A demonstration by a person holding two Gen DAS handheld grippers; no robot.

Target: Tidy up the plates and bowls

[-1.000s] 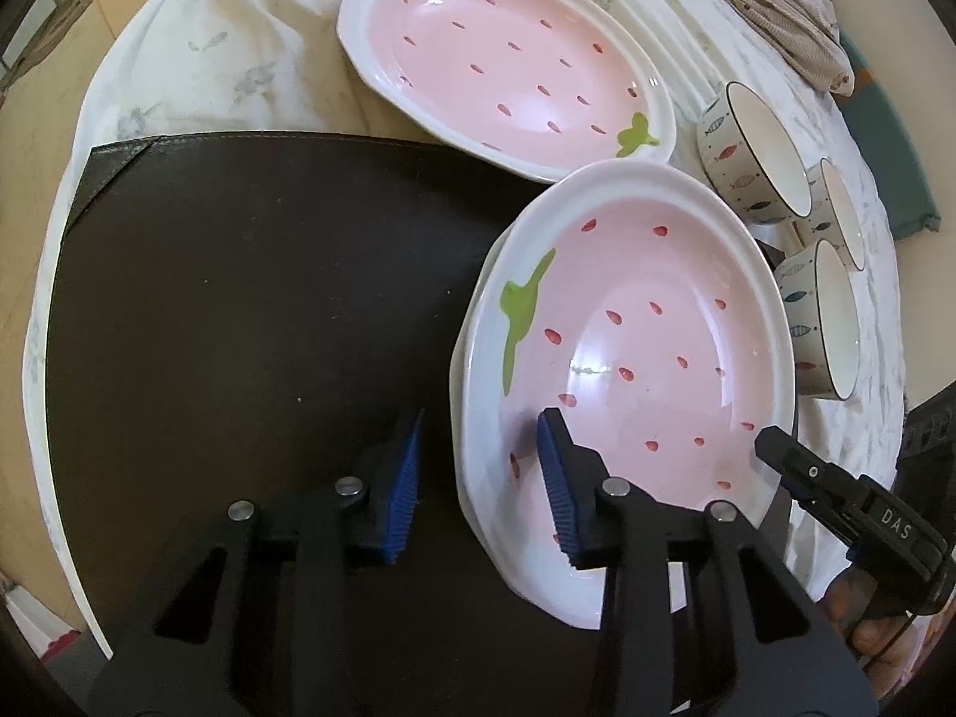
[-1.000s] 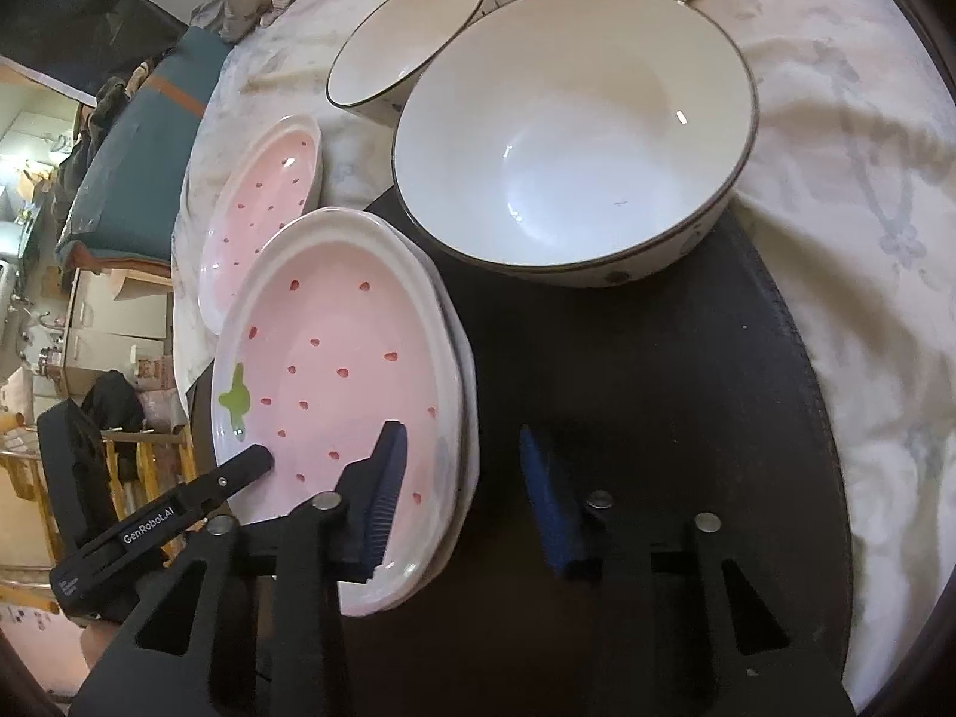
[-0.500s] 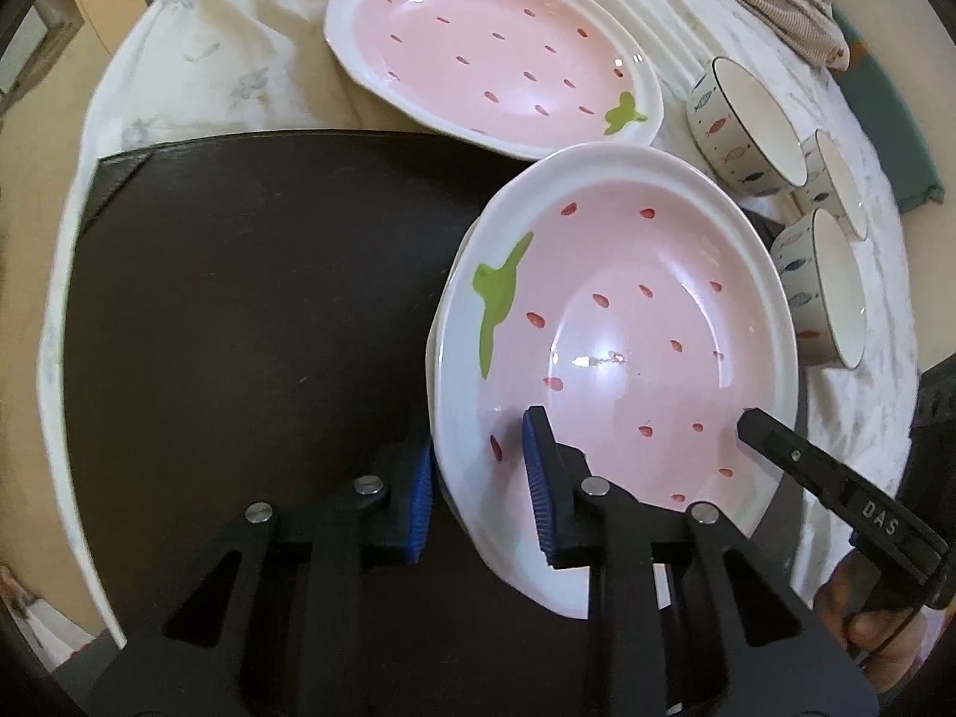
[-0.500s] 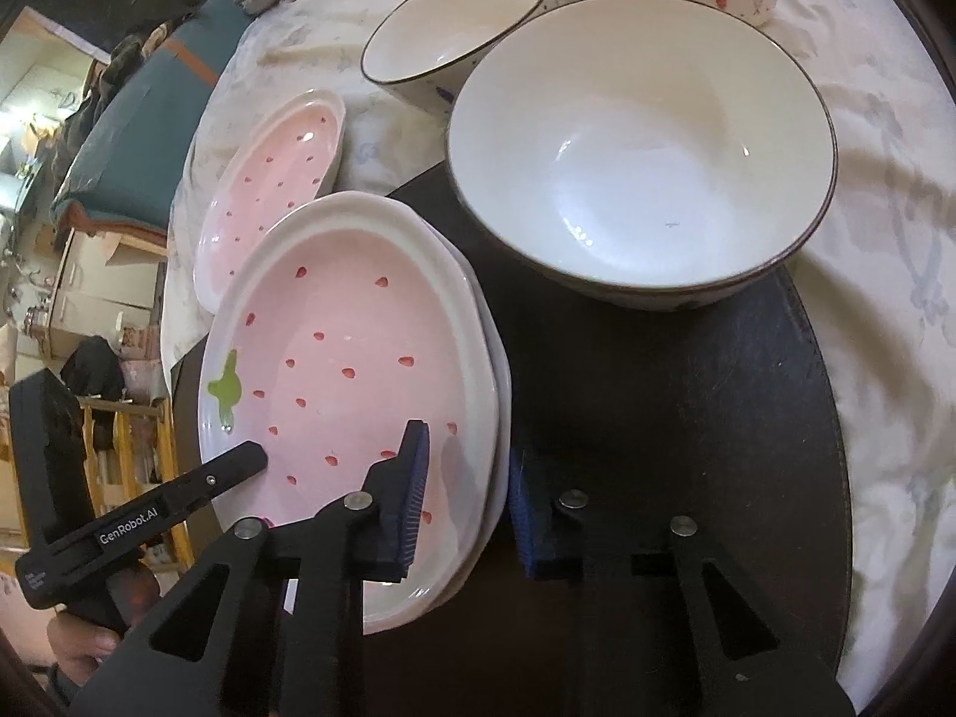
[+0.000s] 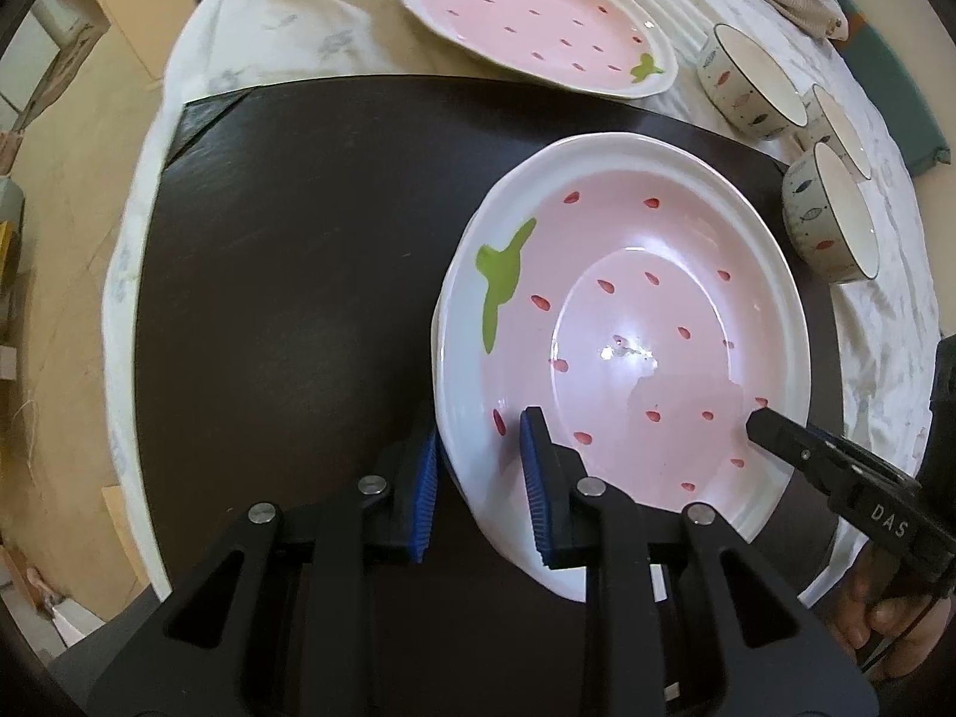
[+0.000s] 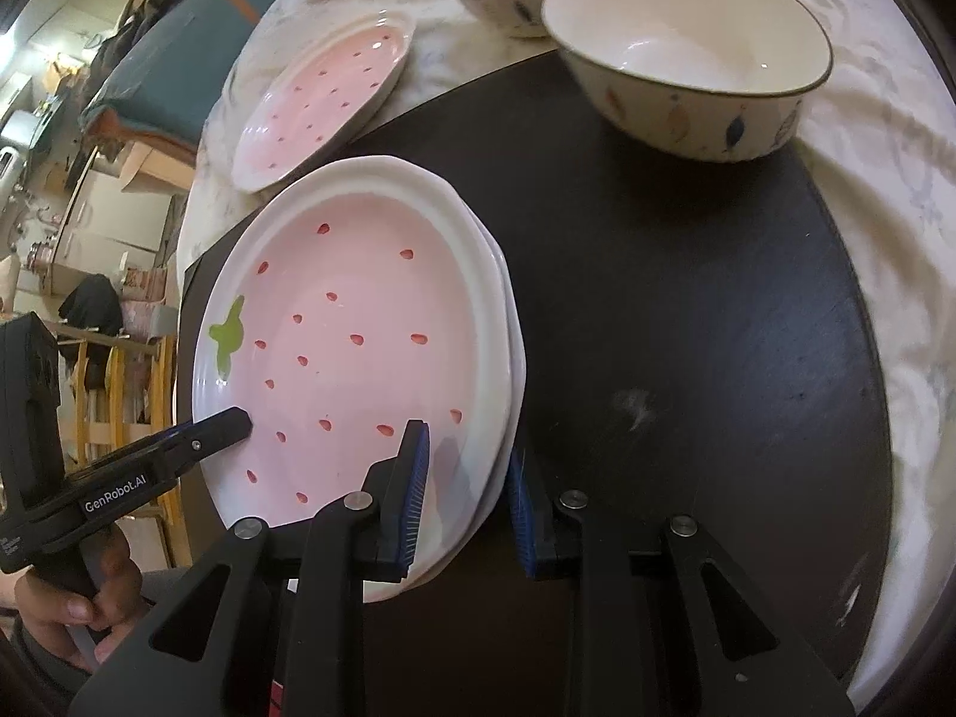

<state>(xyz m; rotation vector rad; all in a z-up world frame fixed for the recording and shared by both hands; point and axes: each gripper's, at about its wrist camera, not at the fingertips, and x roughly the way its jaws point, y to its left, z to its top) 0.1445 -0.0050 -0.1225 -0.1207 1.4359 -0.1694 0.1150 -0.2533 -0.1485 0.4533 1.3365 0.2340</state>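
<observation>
The plate stack (image 5: 621, 322) lies on the dark mat (image 5: 287, 275), long axis running between the two grippers. Left hand-held gripper (image 5: 481, 484) straddles its near-left rim, right hand-held gripper (image 6: 466, 490) the opposite rim; whether either has clamped, I cannot tell.

R gripper (image 6: 466, 496) straddles rim of pink plate stack (image 6: 352, 358) on dark mat (image 6: 687, 328); L gripper (image 6: 221, 427) tip on opp. rim. Bowl (image 6: 687, 54) behind.
</observation>
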